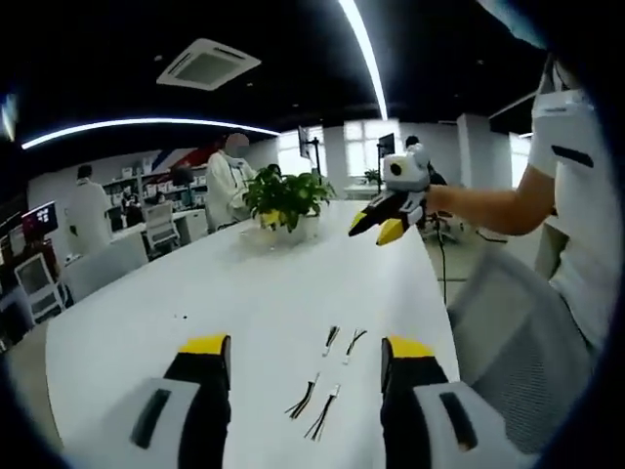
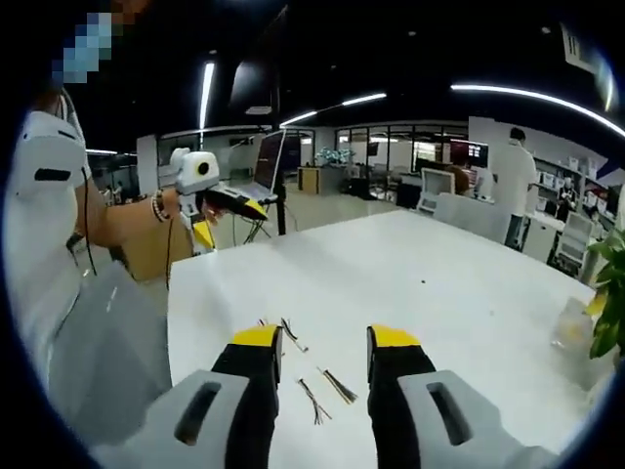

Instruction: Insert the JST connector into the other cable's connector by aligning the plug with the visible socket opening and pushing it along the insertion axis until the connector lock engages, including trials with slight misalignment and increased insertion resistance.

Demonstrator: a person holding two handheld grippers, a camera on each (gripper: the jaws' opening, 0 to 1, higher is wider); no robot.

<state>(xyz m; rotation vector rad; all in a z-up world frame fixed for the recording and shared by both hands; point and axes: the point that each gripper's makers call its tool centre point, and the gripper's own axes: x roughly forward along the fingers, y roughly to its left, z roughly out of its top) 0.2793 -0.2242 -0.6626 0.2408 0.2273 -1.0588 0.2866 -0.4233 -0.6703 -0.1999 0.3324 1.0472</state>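
bright ceiling strips (image 1: 146, 124) – window glare | soft focus – fisheye-warped edges

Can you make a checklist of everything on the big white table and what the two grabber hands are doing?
Surface: white table, mostly bare.
Job's things: four short connector cables lying loose and unplugged between the jaws.
Clutter: potted plant at the far end.
Grippers: left gripper open, holding nothing; right gripper open, holding nothing.
Cables: the connector cables appear separate; connector detail too small to tell.
Surroundings: open office, desks, monitors, people standing behind.
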